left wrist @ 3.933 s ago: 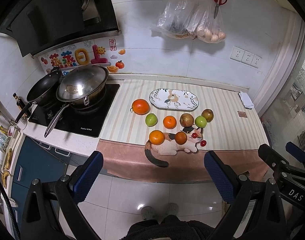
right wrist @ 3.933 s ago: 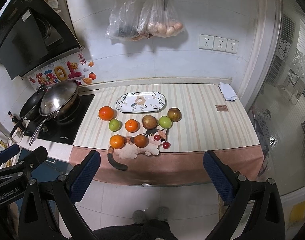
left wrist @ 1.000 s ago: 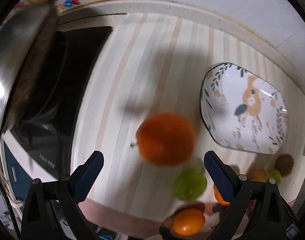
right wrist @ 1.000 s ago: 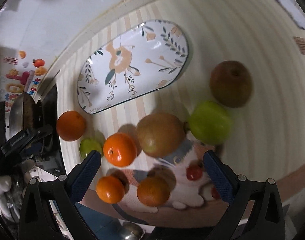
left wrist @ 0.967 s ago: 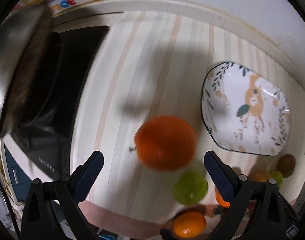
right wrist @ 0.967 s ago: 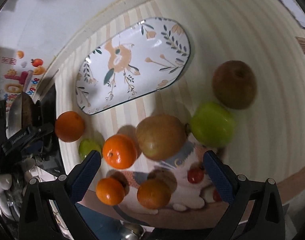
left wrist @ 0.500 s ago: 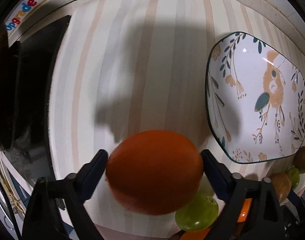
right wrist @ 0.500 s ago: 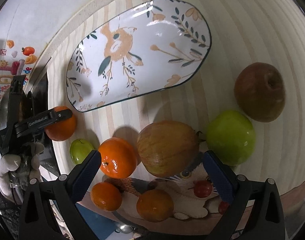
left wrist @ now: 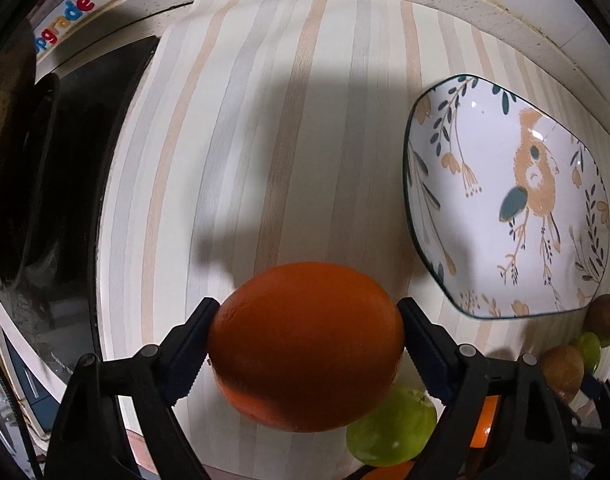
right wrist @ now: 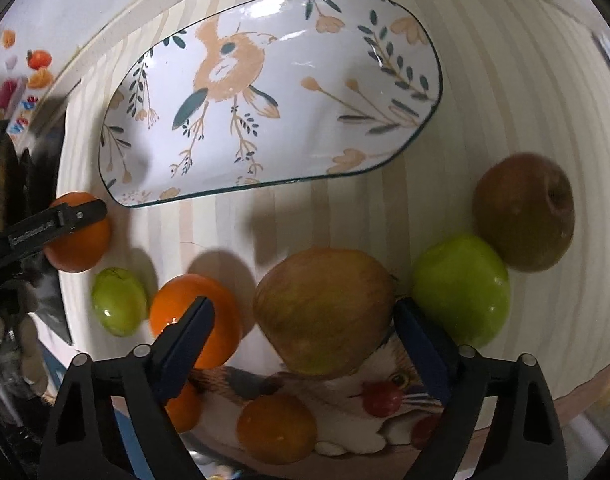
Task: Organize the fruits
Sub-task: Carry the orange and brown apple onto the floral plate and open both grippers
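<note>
In the left wrist view, the left claw [left wrist: 307,334] was clamped on the big orange [left wrist: 305,346], with one blue pad pressed on each side of it. Just behind and below this orange, a green apple [left wrist: 391,426] lay on the desk [left wrist: 241,128], and a bit of another orange fruit showed beside the right finger. Further to the right, small brown and green fruits sat near the edge of the view. Beyond them the plate [left wrist: 413,184], white with a bird and leaf pattern, stood on the striped desk, with nothing on it. The black stove [left wrist: 77,152] was at the left, and the wall sticker [left wrist: 65,16] at the far top left.

In the right wrist view, the right claw [right wrist: 301,334] was apart, and its pads stood on both sides of the pomegranate [right wrist: 323,310] without squeezing it. Nearest to the camera, two oranges and small red fruits lay on a cat mat [right wrist: 345,412]. Left of the pomegranate there was a tangerine [right wrist: 193,314], partly behind the left finger, and then a small green fruit [right wrist: 119,300]. To the right was a green apple, touching or almost touching a brown apple [right wrist: 525,210] behind it. Further back at the left, the left claw's finger lay over the big orange, just beside the near left corner of the plate.
</note>
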The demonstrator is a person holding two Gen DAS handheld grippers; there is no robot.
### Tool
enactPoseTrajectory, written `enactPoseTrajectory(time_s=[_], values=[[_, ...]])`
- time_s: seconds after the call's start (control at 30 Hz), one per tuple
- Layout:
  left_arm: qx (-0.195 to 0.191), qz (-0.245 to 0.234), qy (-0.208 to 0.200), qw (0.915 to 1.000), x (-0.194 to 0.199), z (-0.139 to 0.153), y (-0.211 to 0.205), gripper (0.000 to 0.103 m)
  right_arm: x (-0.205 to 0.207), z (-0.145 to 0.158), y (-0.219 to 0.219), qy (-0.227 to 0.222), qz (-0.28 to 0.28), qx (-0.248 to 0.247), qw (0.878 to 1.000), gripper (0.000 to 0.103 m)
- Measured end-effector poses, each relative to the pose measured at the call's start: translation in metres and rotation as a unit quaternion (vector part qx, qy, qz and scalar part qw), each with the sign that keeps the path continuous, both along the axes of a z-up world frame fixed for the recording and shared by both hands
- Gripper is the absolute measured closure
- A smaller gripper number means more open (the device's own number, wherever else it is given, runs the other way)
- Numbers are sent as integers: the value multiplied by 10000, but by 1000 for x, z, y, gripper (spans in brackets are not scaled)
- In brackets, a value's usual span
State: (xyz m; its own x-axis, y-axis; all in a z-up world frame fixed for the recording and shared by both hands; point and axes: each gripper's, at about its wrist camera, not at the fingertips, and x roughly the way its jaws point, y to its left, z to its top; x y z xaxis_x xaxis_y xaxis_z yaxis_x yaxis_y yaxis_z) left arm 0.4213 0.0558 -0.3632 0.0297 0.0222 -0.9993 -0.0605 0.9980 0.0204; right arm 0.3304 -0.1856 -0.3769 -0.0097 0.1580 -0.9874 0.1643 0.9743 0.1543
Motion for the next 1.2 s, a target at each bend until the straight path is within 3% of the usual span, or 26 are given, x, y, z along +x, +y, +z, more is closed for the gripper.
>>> enactPoseTrajectory(time_s=[0.1, 0.47, 0.67, 0.77, 0.9, 1.2], values=[[-26, -23, -69, 10000, -24, 7, -1, 14, 3, 0, 9, -40, 237, -225, 9995, 23], [-73, 174, -85, 9998, -83, 2, -3, 14, -2, -6, 33, 208, 695, -439, 9964, 23], [-46, 361, 77, 9993, -69, -32, 14, 14, 3, -11, 56, 124, 971, -728, 9925, 22], [-133, 422, 87, 9990, -72, -42, 15, 14, 8, -11, 67, -61, 1189, -895, 9888, 30], [-111, 425, 69, 9990, -76, -43, 36, 14, 10, -8, 79, -176, 1306, -874, 9874, 31], [-252, 439, 17, 9987, -62, -23, 20, 15, -20, -1, 63, -484, 1066, -511, 9918, 31]])
